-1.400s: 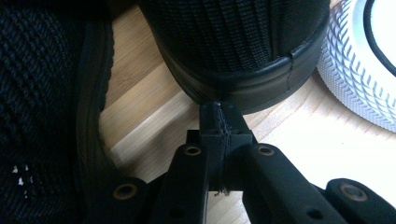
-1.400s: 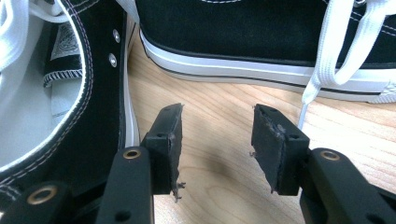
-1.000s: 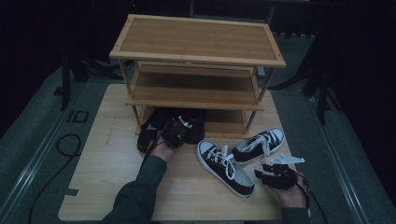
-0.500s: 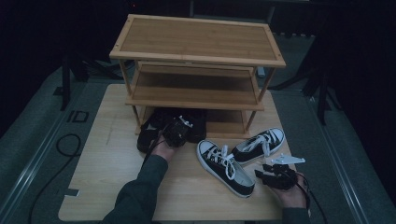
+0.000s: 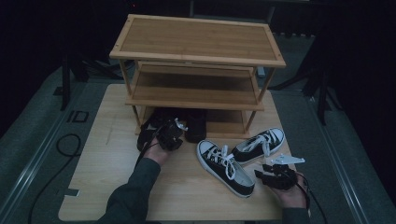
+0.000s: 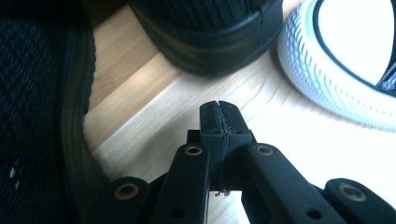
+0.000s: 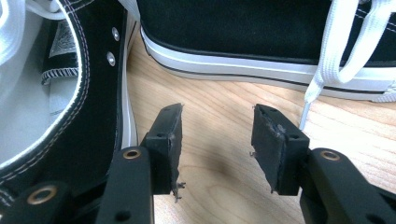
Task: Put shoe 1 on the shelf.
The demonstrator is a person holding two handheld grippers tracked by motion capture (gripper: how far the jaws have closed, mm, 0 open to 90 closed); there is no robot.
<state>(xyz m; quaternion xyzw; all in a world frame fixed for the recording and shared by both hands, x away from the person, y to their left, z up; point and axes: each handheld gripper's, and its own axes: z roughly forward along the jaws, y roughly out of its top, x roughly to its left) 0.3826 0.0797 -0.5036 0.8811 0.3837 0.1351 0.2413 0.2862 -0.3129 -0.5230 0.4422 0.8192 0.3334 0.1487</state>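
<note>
Landmark: the bamboo shoe rack [image 5: 196,51], three slatted shelves standing at the far half of the table [image 5: 102,186].

Left gripper: your left gripper [image 5: 171,134] sits just in front of the rack's bottom shelf, jaws pressed together on nothing; in the left gripper view its fingertips [image 6: 219,122] meet flush over bare wood.

Black shoes: the black knit shoes [image 5: 195,125] lie partly under the rack's bottom shelf, toes out toward you. They look parked there as a stowed pair, and your left gripper is beside them, not touching as far as you can tell.

Sneakers: the black-and-white canvas sneakers [image 5: 226,165] lie in front of the rack's right leg, angled into a V, one [image 5: 259,144] nearer the rack. They seem to be waiting their turn for a shelf.

Right gripper: your right gripper [image 5: 273,173] rests just beside the nearer sneaker's heel, farther from the rack, jaws half spread and empty.

Textures: knit mesh upper with matte rubber sole [image 6: 219,42]; ribbed white rubber toe cap [image 6: 336,79]; canvas with metal eyelets [image 7: 111,58] and flat white laces [image 7: 327,65]; the table is pale wood grain.
</note>
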